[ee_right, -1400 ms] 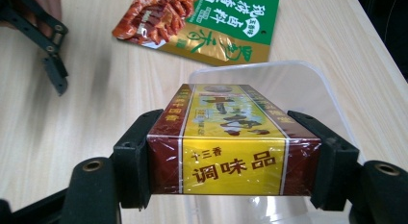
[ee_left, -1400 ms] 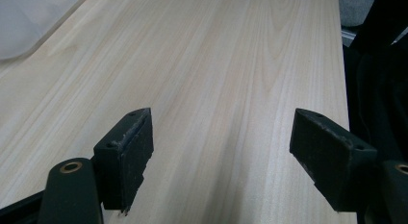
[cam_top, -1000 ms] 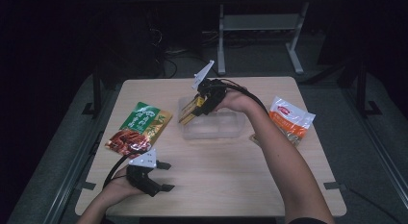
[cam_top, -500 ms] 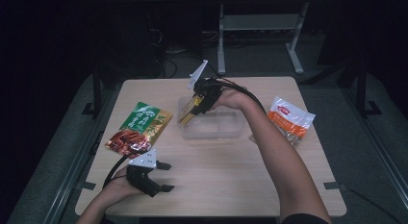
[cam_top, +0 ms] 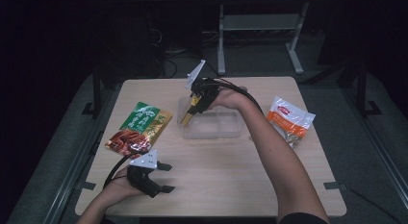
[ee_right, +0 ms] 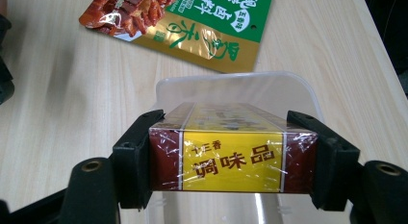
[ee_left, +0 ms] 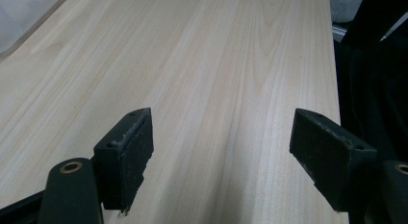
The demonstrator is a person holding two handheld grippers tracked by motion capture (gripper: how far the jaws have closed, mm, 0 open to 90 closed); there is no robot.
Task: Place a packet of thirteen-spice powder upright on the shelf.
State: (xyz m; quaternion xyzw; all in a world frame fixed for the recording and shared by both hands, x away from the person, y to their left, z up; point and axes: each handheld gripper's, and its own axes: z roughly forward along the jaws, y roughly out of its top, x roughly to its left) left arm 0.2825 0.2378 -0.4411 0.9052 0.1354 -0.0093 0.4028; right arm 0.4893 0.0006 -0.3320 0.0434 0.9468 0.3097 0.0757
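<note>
Above the clear plastic container [cam_top: 211,124], your right claw [cam_top: 188,117] grips a yellow-and-maroon box [ee_right: 231,154], tilted down into it; your left claw [cam_top: 166,177] rests open on the surface [cam_top: 231,180].

Dim lab, bare wooden table [cam_top: 231,176], metal stand [cam_top: 260,27], floor cables [cam_top: 168,53]

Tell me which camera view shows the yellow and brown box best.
The right gripper view: the box sits close up, clamped between the right gripper's jaws above the clear container, its printed label readable. The high view shows the box as a small sliver tilted over the container. The left gripper view looks along bare table.
</note>
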